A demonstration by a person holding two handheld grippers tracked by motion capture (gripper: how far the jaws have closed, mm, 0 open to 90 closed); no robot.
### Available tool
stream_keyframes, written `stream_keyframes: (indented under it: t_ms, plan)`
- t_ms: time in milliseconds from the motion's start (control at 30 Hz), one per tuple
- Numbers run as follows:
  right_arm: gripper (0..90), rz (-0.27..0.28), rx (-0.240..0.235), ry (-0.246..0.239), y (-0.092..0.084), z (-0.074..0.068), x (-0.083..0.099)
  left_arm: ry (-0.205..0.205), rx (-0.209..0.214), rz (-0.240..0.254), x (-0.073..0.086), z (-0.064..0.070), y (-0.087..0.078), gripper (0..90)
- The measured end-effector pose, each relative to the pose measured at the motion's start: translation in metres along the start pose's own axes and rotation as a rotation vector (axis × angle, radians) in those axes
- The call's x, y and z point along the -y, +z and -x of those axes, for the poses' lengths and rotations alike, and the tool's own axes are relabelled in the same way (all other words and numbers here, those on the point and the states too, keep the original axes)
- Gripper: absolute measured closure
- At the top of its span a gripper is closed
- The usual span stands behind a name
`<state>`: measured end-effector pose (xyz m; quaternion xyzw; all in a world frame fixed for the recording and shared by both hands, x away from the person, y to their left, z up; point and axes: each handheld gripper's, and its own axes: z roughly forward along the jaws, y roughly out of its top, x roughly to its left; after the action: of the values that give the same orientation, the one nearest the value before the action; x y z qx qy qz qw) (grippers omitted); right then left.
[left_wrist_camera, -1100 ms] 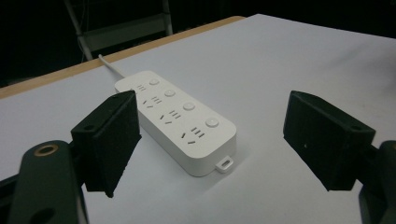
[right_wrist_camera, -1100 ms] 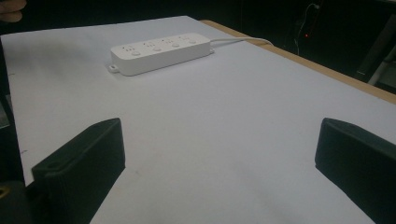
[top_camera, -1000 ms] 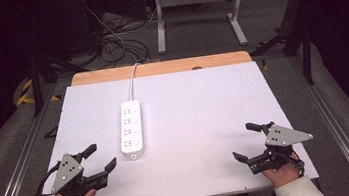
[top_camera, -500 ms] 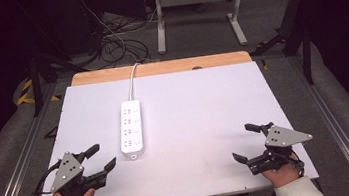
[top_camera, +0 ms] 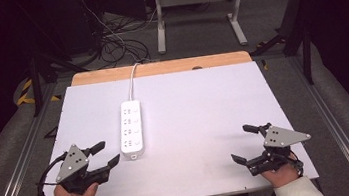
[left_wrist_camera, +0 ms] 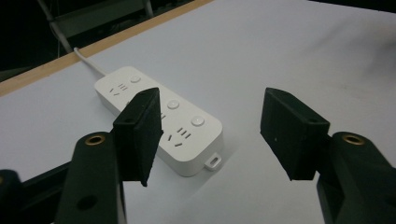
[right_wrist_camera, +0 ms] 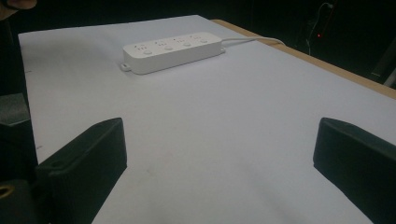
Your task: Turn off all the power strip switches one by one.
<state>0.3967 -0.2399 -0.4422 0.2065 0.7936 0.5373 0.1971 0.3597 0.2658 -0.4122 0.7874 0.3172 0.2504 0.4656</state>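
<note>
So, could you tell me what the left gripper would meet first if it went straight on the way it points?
Most likely the white power strip: the left gripper, jaws open and just closing with nothing between them, aims at its near end. Depth is hard to judge; it might pass just beside it.

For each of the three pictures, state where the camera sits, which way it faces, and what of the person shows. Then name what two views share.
High view: above the person's side, facing forward and down on the table; both hands, left tool, right tool.
Left gripper view: rides the left tool, facing the power strip; open jaws.
Right gripper view: rides the right tool, facing across the table; open jaws.
Shared: the power strip.
</note>
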Motion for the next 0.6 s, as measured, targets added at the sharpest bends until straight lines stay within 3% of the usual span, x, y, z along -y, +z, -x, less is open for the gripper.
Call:
stream_keyframes:
  t_ms: [600]
  plan:
    - [3.4,0.002,-0.014,-0.005,0.001,0.0,0.0,0.033,0.032,-0.051,-0.025,-0.001,0.035,46.3]
